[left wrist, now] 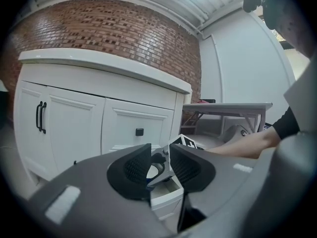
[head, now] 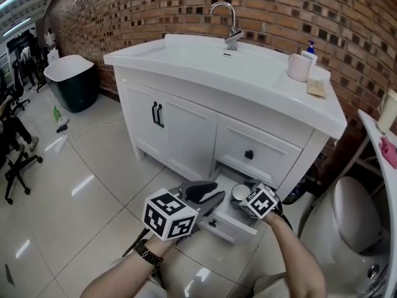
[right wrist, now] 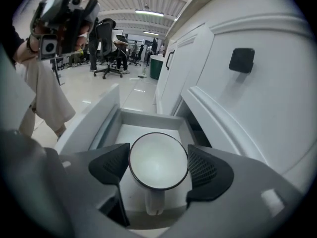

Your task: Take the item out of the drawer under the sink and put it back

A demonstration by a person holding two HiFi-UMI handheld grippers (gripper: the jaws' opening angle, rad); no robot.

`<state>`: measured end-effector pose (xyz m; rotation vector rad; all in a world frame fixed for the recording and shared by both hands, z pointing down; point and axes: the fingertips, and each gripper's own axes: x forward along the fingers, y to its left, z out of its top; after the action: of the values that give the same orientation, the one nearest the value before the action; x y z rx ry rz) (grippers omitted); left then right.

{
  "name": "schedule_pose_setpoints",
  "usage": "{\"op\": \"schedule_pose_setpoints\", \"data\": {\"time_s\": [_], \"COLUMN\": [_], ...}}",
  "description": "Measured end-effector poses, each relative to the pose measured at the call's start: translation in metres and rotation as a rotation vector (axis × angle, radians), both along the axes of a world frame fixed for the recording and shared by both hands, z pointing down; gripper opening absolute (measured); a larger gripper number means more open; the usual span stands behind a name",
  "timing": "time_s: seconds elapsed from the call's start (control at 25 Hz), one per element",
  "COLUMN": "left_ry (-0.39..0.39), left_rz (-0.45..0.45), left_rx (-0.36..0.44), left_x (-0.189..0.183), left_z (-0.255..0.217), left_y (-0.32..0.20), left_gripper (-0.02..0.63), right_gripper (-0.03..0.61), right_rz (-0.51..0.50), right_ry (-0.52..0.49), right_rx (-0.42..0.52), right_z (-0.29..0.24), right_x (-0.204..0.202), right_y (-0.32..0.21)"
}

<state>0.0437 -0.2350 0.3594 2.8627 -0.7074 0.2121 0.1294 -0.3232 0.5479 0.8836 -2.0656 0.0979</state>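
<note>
The low drawer (head: 231, 225) under the sink stands pulled out. A white mug (head: 240, 192) is upright in it, handle toward my right gripper. In the right gripper view the mug (right wrist: 157, 162) fills the space between the jaws of my right gripper (right wrist: 158, 166), and both pads touch its rim above the drawer floor (right wrist: 143, 133). My right gripper (head: 249, 198) reaches into the drawer from the right. My left gripper (head: 209, 195) hovers at the drawer's left front. Its jaws (left wrist: 160, 165) are slightly apart with nothing between them, and the mug (left wrist: 154, 171) shows through the gap.
The white vanity (head: 186, 129) has two doors with black handles and an upper drawer with a black knob (head: 249, 154). On the counter stand a faucet (head: 231, 23), a cup (head: 299, 67) and a soap bottle. A toilet (head: 353, 222) is close at right; a dark bin (head: 71, 82) is far left.
</note>
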Motion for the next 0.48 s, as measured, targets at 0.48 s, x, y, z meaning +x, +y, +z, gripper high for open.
{"op": "schedule_pose_setpoints", "data": {"time_s": [0.48], "left_ry": [0.014], "left_rz": [-0.025], "left_rx": [-0.037], "left_x": [-0.018], "left_z": [0.006], "left_y": [-0.015], "left_gripper": [0.133], "right_gripper": [0.374], "right_rz": [-0.014], "right_ry": [-0.065], "right_rx": [0.013], "right_z": [-0.006], "right_x": [-0.007], "right_y": [-0.008]}}
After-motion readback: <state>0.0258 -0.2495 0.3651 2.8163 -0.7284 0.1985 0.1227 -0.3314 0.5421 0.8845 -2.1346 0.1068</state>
